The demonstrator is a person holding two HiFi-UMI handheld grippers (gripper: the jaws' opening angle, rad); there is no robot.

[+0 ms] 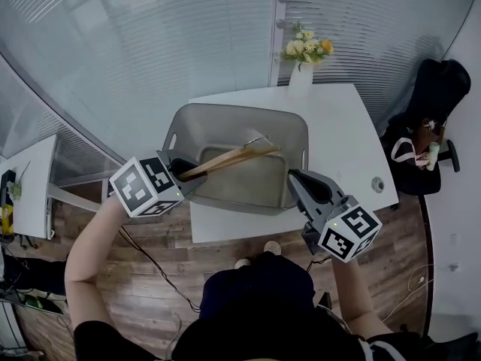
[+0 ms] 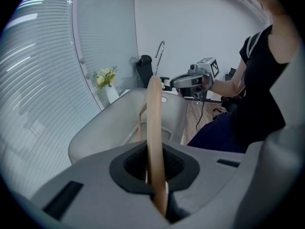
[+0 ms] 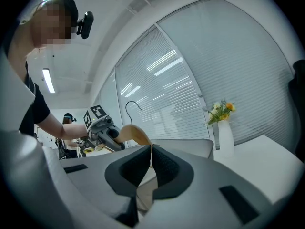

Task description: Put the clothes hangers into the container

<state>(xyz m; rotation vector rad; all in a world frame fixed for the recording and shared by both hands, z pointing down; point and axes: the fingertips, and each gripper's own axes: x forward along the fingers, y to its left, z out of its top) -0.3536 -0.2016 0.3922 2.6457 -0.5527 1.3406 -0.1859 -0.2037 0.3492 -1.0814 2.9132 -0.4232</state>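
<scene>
L tool (image 1: 183, 176) is clamped shut on the wooden hanger (image 1: 233, 157). In the left gripper view both pads press flat on the wood and no gap shows either side. The grip is at one arm end of the hanger (image 2: 154, 123); the rest runs out away from the jaws, w/ the thin lower bar showing just to its left. The metal hook (image 1: 259, 138) is at the far end.

In the head view the hanger lies slantwise across the open top of the grey container (image 1: 225, 111), from the near-left corner toward the right wall. In the right gripper view the curved shoulder (image 3: 129, 131) and hook (image 3: 129, 109) stand above the container rim (image 3: 190, 143), so it is held up, not lying inside. Can't tell whether any part touches the container.

R tool (image 1: 294, 175) sits at the near-right corner of the container, just beside the rim, and points about level. Its pads meet at the tips, w/ nothing btwn them. It is near the free end of the hanger but apart from it. A hand grips it behind the marker cube (image 1: 349, 233).

The container stands on the white bench (image 1: 342, 126). A white vase (image 1: 301, 77) w/ flowers is at the bench's far edge, well apart from both tools.
</scene>
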